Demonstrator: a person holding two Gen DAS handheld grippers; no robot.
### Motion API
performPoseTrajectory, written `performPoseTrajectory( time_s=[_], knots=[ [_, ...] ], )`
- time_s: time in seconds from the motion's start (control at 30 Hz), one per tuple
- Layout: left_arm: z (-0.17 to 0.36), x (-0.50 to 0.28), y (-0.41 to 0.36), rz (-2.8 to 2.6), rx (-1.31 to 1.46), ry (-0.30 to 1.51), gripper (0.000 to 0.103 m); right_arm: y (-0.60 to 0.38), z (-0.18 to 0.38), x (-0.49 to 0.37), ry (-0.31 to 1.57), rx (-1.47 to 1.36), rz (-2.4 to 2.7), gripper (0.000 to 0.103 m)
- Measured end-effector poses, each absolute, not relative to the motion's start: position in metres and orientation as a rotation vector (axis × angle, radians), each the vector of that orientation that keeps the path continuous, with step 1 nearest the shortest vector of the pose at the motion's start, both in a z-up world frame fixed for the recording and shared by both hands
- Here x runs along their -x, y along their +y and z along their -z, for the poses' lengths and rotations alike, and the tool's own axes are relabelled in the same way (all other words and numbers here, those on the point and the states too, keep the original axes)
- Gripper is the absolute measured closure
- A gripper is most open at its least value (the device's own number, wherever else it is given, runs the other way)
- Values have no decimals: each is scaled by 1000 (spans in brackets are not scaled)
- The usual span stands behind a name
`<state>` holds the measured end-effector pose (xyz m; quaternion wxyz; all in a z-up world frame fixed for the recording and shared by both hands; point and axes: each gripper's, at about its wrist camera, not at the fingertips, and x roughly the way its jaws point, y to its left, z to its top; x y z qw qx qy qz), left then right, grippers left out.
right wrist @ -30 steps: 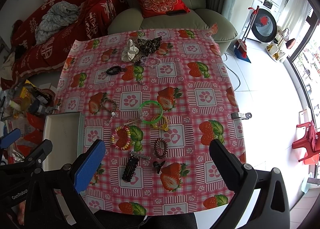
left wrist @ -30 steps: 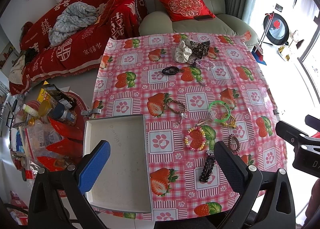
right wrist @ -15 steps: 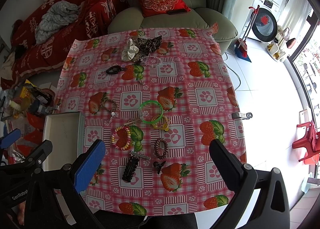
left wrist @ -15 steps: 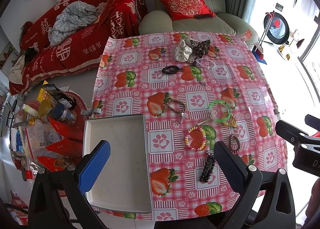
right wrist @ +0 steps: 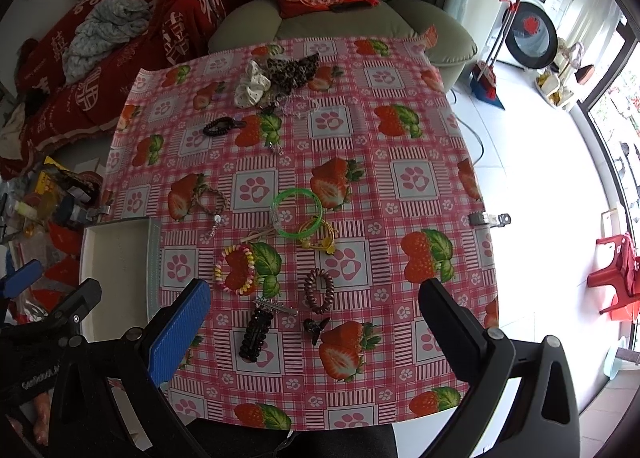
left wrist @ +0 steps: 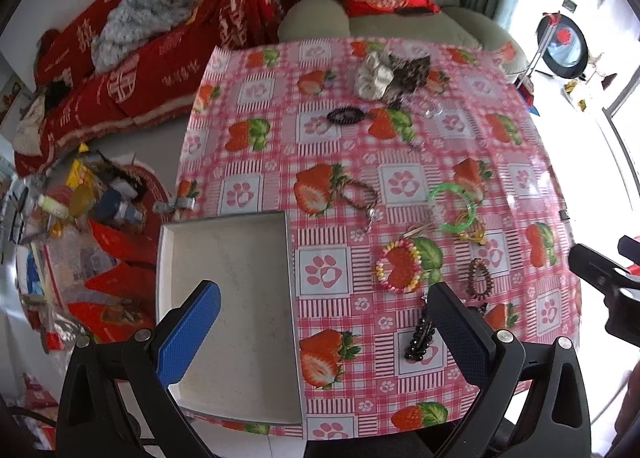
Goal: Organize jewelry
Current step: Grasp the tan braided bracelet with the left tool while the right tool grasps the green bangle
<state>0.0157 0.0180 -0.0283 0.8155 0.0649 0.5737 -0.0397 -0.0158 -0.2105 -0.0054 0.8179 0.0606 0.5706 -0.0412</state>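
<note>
Hovering above the table (right wrist: pixel 400 130) with nothing picked yet; by the look of it, the very start of the sorting. Left hand-held gripper (left wrist: pixel 320 334) spread wide and empty over the white tray (left wrist: pixel 224 258) at the table's left edge. Right hand-held gripper (right wrist: pixel 316 334) likewise spread and empty, poised over the near cluster: black beaded clip (right wrist: pixel 256 334), small black claw clip (right wrist: pixel 314 327), brown coil tie (right wrist: pixel 319 290), multicolour bead bracelet (right wrist: pixel 236 269). Further off, green bangle (right wrist: pixel 297 211), yellow tie (right wrist: pixel 318 236), braided bracelet (right wrist: pixel 210 200), black coil tie (right wrist: pixel 219 126), white scrunchie (right wrist: pixel 251 88) touching leopard scrunchie (right wrist: pixel 292 68). Probably next: lowering onto one near piece, pinching, carrying to the tray. Crowded, flat pieces close together, so risk of catching a neighbour.
</note>
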Motion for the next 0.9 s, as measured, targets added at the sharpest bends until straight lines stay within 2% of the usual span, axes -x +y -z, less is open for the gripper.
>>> performPoseTrajectory(
  time_s=[0.43, 0.73, 0.8, 0.9],
  knots=[
    [102, -77, 0, 87, -77, 1360, 0, -241, 71, -23, 1338, -134, 80, 0],
    [149, -136, -15, 65, -55, 1349, 0, -254, 122, -66, 1383, -154, 73, 0],
    [159, -147, -17, 63, -59, 1339, 10, -256, 135, -76, 1394, -153, 73, 0],
    [176, -160, -19, 68, -60, 1343, 10, -258, 152, -91, 1399, -148, 67, 0]
  ],
)
